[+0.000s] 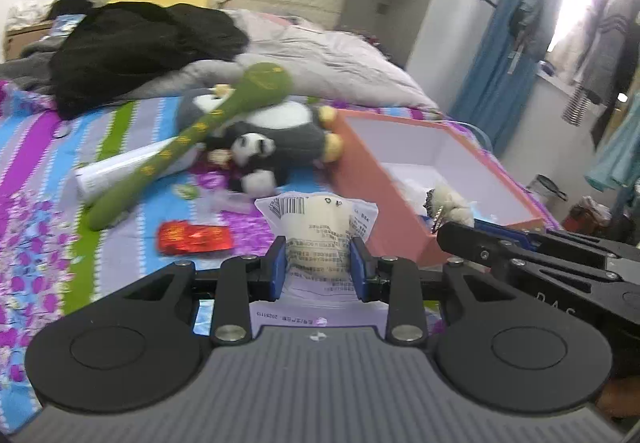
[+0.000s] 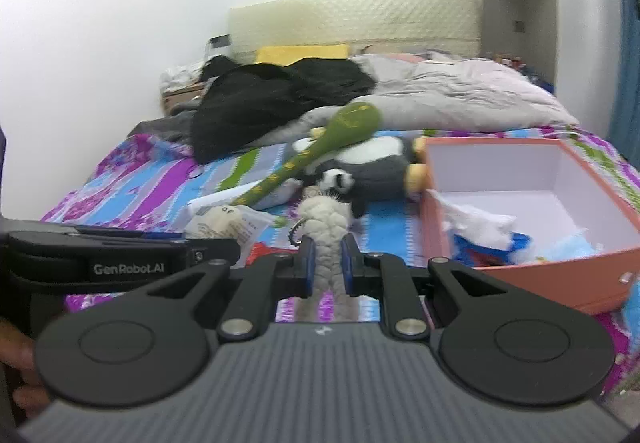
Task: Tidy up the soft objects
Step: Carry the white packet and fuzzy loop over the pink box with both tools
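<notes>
My left gripper (image 1: 319, 252) is shut on a clear plastic bag with a cream soft toy (image 1: 316, 221) inside, held above the striped bedsheet. My right gripper (image 2: 325, 252) is shut on a white fluffy plush keychain (image 2: 322, 227) with a metal ring. The bagged toy (image 2: 224, 223) and the left gripper also show at the left of the right wrist view. An open pink box (image 1: 400, 179) (image 2: 532, 271) lies on the bed to the right, with white and blue soft items in it. A green plush stick (image 1: 192, 135) leans over a penguin plush (image 1: 288, 123) and a small panda plush (image 1: 256, 159).
A red packet (image 1: 194, 238) and a white tube (image 1: 120, 173) lie on the sheet (image 1: 36, 163). Black clothing (image 1: 136, 47) and a grey-pink duvet (image 1: 328, 59) cover the far half of the bed. A blue curtain (image 1: 508, 43) and hanging clothes stand to the right.
</notes>
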The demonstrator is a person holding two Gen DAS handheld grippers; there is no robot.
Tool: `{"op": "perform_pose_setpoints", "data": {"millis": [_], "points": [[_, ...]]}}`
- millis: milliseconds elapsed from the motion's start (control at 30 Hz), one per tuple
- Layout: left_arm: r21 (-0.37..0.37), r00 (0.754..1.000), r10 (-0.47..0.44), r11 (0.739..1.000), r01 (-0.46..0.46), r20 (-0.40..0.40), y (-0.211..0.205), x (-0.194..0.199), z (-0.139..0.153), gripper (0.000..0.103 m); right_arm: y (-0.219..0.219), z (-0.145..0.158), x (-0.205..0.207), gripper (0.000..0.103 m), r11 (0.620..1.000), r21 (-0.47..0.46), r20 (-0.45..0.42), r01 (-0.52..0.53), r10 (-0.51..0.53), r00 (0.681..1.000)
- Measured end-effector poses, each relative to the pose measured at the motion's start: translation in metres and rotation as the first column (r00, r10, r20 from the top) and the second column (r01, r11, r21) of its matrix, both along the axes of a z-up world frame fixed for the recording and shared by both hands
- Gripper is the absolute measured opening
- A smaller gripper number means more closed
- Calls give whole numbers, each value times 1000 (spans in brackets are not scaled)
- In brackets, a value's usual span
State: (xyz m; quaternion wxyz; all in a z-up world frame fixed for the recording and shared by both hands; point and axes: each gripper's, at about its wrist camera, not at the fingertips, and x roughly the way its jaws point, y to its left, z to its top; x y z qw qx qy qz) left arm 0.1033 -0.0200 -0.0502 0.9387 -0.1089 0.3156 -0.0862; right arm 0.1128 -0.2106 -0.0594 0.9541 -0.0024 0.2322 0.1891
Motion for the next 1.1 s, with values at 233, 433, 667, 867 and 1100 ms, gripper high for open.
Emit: {"op": "perform_pose_setpoints", "data": {"millis": [233, 433, 667, 867, 1100], "points": [[1, 990, -140, 990, 140, 4, -52, 14, 6, 38, -46, 10, -11, 18, 991, 14, 3, 131, -131, 991], [60, 974, -223, 973, 221, 31, -97, 48, 7, 38, -77, 11, 8, 18, 972, 54, 10, 231, -232, 973], [63, 962, -273, 961, 271, 30, -134, 119, 14, 38, -109, 1, 70, 18, 953, 20, -27, 303, -302, 953], [-27, 942, -325, 946, 324, -79, -159, 210, 17, 38, -147, 19, 119, 18, 944, 45, -74, 328, -324, 943], [-38, 911, -356, 934, 356, -207, -193, 285, 14, 38, -182, 22, 177, 18, 940, 25, -195, 341, -330, 924]]}}
